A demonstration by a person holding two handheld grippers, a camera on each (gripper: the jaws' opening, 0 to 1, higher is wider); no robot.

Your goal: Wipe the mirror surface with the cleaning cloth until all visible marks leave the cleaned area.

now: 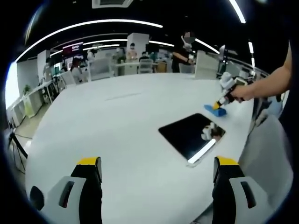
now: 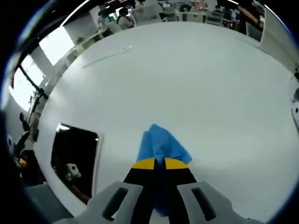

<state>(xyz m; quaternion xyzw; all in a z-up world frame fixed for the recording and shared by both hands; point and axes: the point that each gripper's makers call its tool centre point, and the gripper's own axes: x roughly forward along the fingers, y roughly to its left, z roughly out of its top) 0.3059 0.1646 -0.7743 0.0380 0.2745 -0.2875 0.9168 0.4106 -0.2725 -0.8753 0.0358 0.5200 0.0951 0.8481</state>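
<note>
On a white table (image 1: 121,116), the right gripper (image 2: 154,163) is clamped on the blue cleaning cloth (image 2: 161,144) just beside the dark mirror (image 2: 74,158), the left gripper (image 1: 156,170) hovers with jaws apart, and the thinly pinched cloth could slip free mid-wipe.

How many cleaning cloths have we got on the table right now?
1. A blue cloth lies on the white table beside the mirror, pinched in the right gripper; in the left gripper view it sits just beyond the mirror's far corner.
</note>
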